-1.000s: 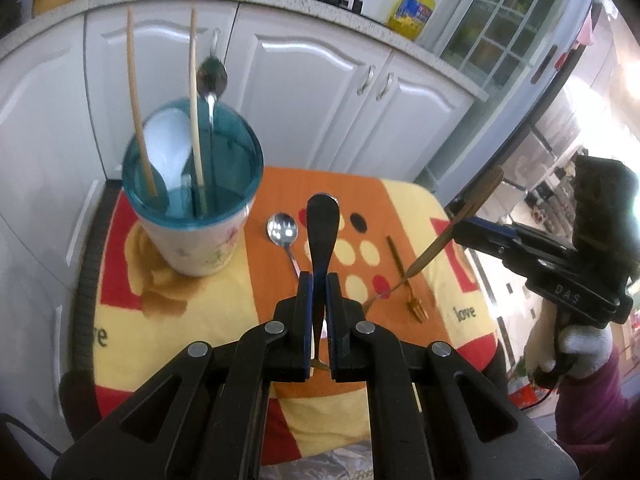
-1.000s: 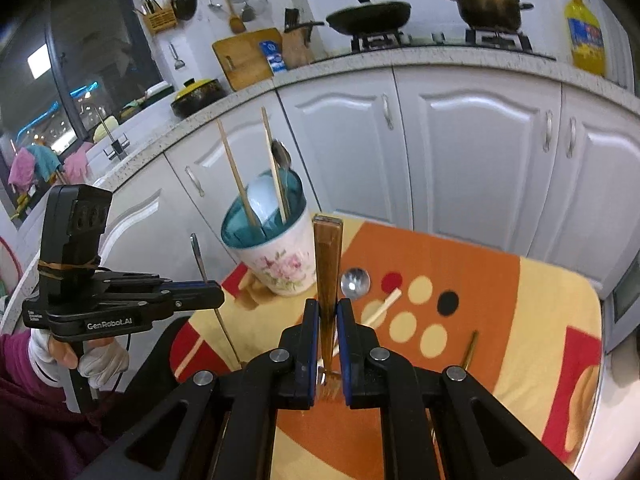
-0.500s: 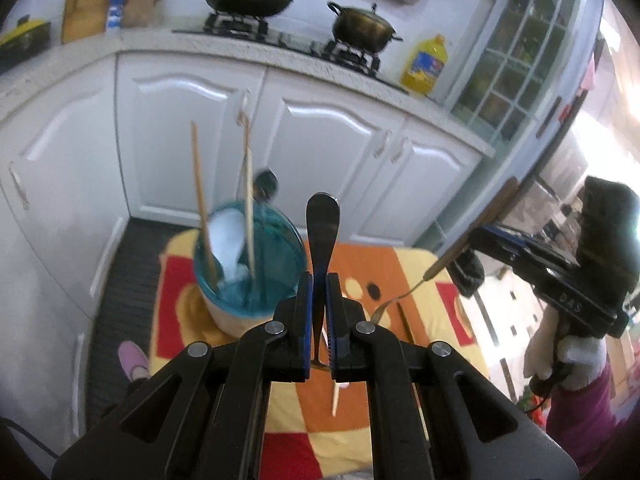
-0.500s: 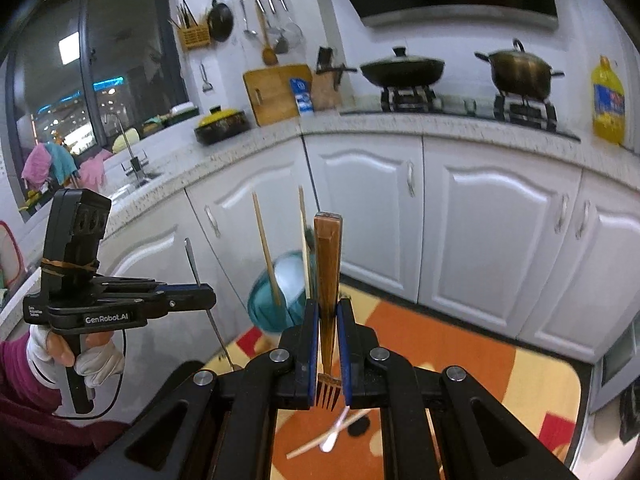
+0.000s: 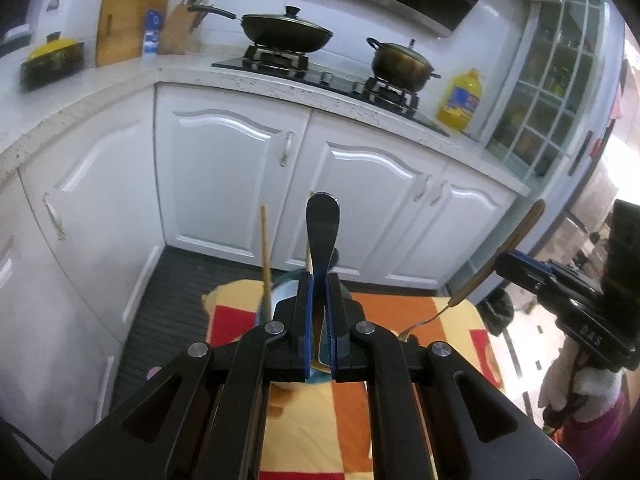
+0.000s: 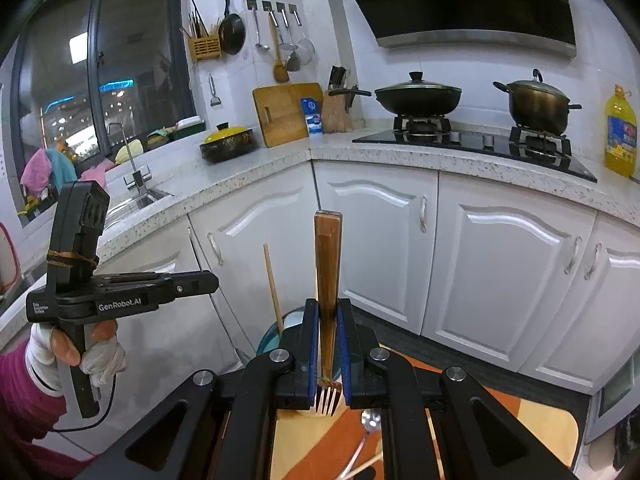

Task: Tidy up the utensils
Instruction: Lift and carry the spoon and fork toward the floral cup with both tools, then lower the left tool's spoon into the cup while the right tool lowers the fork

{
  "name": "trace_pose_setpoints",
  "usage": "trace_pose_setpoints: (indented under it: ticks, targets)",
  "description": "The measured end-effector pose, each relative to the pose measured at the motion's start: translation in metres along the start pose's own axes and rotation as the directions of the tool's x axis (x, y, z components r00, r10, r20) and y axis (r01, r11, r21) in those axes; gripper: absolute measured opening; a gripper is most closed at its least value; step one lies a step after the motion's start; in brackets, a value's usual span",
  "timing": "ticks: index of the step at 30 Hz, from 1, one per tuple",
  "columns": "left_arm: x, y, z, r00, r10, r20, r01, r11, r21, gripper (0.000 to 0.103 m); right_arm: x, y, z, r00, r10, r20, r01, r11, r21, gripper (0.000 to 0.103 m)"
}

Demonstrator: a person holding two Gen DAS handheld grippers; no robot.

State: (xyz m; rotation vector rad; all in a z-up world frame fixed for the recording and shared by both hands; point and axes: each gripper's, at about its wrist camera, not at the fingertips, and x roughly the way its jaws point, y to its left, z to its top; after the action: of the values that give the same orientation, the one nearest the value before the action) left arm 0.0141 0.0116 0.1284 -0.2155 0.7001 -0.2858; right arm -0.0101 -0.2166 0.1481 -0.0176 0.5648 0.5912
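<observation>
Fork [image 6: 327, 280] stands clamped upright in the right claw [image 6: 327, 344].

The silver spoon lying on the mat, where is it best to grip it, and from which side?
Probably take the spoon by its thin handle, from above, jaws across it: it lies flat, and the handle is its narrowest part.

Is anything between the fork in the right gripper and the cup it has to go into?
Nothing solid bars the way. The fork is clamped in the right gripper, and the cup sits just below-left of it. The chopstick already standing there crowds the opening.
</observation>
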Motion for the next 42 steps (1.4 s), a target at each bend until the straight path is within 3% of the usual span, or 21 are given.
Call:
trace_pose_setpoints:
  ticks: [16,30,42]
  targets:
    - [0.035,0.013,0.012,0.996,0.095,0.000,-0.095,0.995,0.006,0.004,0.050,0.000,0.017,0.999,0.002,-0.032,-0.002,1.000,-0.009,0.008]
    - [0.055,0.013,0.010,0.994,0.101,-0.036,-0.101,0.995,0.005,0.004,0.066,0.001,0.028,0.999,0.028,-0.035,-0.029,0.999,-0.014,0.008]
    - [0.076,0.013,-0.002,0.989,0.128,-0.070,-0.128,0.992,0.014,0.004,0.095,-0.007,0.013,0.996,0.027,-0.086,-0.025,0.999,0.025,0.008]
